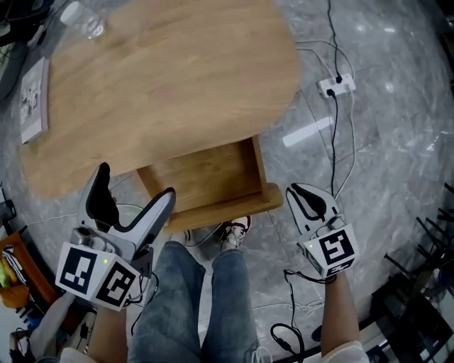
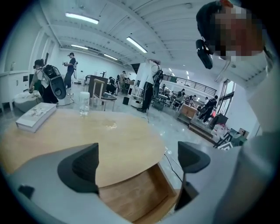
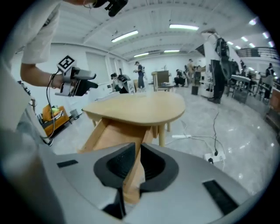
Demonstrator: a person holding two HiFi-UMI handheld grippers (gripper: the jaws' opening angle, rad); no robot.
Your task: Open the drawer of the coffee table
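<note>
Wood of light colour fills the upper part of the head view: it is the oval top of the coffee table point(image 1: 163, 85), which stands on a grey marble-pattern floor point(image 1: 397, 142). The drawer point(image 1: 206, 177) is already open. It sticks out from under the table edge toward the person, and its inside shows only bare wood. Its front panel is just above the person's shoe point(image 1: 240, 228) in this view.

The left claw point(image 1: 135, 190) is in the air at the left of the drawer, near its front corner but not touching it. Its two jaws are wide apart and hold nothing; in the left gripper view only the table top and the open drawer appear far behind the gap of the left claw point(image 2: 140, 164).

The right claw point(image 1: 305, 195) is at the right of the drawer front, beside the corner and apart from it. In the right gripper view its jaws are almost together, with only a thin slit between them, and the right claw point(image 3: 136, 162) grips nothing; the wood seen through the slit is the drawer side further away.

On the table a white book point(image 1: 33, 99) lies near the left edge and a clear bottle point(image 1: 85, 20) stands at the far side. A white power strip point(image 1: 336, 85) with cables lies on the floor at the right.
</note>
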